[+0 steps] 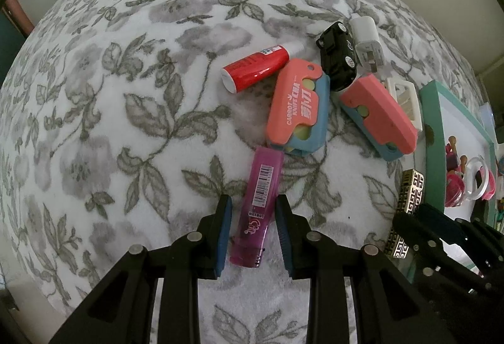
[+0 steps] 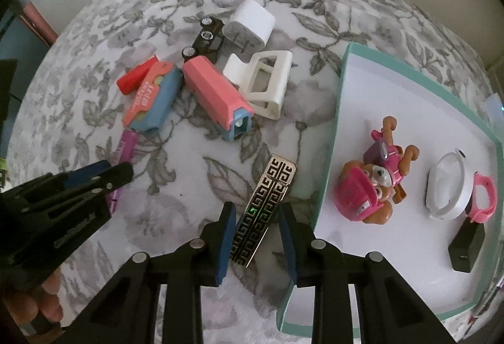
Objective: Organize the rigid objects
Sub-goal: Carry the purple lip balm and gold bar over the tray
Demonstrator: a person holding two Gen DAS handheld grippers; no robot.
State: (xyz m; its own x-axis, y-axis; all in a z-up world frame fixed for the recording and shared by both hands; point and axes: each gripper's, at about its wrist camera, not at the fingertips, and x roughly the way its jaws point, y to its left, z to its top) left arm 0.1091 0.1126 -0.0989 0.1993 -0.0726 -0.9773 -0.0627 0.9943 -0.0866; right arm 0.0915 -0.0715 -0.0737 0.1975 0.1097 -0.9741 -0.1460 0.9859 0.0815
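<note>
left gripper (image 1: pixel 252 230): pointing steeply down, jaws drawn in on the purple lighter (image 1: pixel 253 205), pads against its two long sides near mid-body.
right gripper (image 2: pixel 256 237): pointing steeply down, jaws astride the gold key-pattern lighter (image 2: pixel 266 211); the left pad touches its edge, but a sliver of cloth shows at the right pad, so full clamping cannot be confirmed.
purple lighter: lies flat on the floral cloth (image 1: pixel 126 92), long axis toward 12 o'clock, head end nearest the wrist.
gold key-pattern lighter: lies flat, tilted toward 1 o'clock, just beside the teal tray's (image 2: pixel 330 136) left wall.
handling, judged: both are light, stiff and smooth; the metal case looks slippery, so grip across the narrow width at mid-length. the plastic one may crack if crushed.
pile at 12 o'clock: two carrot knife toys (image 1: pixel 297 106), red tube (image 1: pixel 255 68), black toy car (image 1: pixel 338 55), white charger plug (image 2: pixel 250 24), white clip (image 2: pixel 264 82).
tray at 3 o'clock: pink puppy figure (image 2: pixel 375 180) and small items already inside.
</note>
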